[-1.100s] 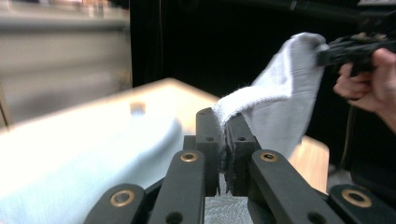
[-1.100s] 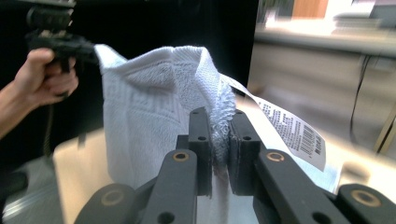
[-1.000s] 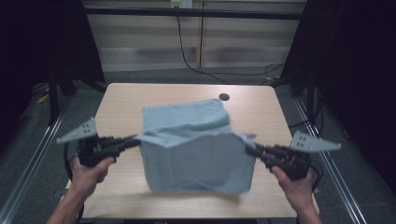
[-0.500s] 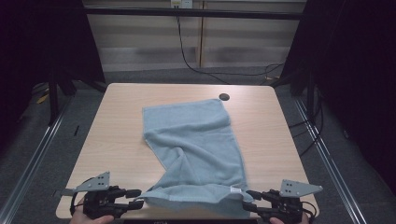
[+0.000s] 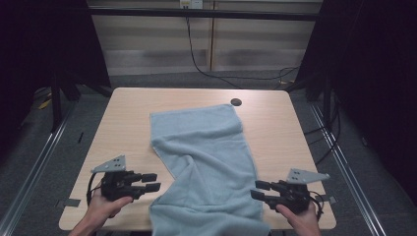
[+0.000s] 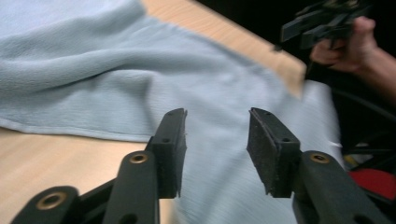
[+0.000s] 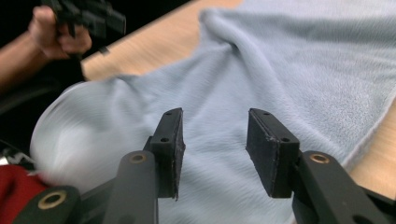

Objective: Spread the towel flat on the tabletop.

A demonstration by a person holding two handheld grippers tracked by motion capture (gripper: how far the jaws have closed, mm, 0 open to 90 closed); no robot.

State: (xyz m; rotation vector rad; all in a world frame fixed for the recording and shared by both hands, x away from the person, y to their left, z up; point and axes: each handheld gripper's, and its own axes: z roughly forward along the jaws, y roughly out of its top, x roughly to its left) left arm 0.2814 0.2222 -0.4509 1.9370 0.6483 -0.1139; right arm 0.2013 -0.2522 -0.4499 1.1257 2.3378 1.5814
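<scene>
Since a second ago both grippers are lower and at the near corners of the worktop (image 5: 118, 105), and the towel (image 5: 206, 162), then lifted between them, lies spread along the middle of the worktop with its near end hanging over the front edge

Left gripper (image 5: 148, 181): fingers spread, jaws have just been closing a little after opening; nothing between them. Left gripper view: fingers (image 6: 170, 149) hover above the cloth, no pinch

Towel: far end flat near a small dark disc (image 5: 236, 102); one raised fold runs diagonally down its middle; left edge is uneven

Right gripper (image 5: 261, 190): fingers spread, jaws likewise just closing slightly, empty. Right gripper view: fingers (image 7: 271, 149) over the towel's near part, clear of it

Judgement: release step done, next grasp pending. To do it well, take the two near corners at the hem, pinch a single layer only, and pull evenly so the diagonal fold flattens

Containers: no container seen
</scene>
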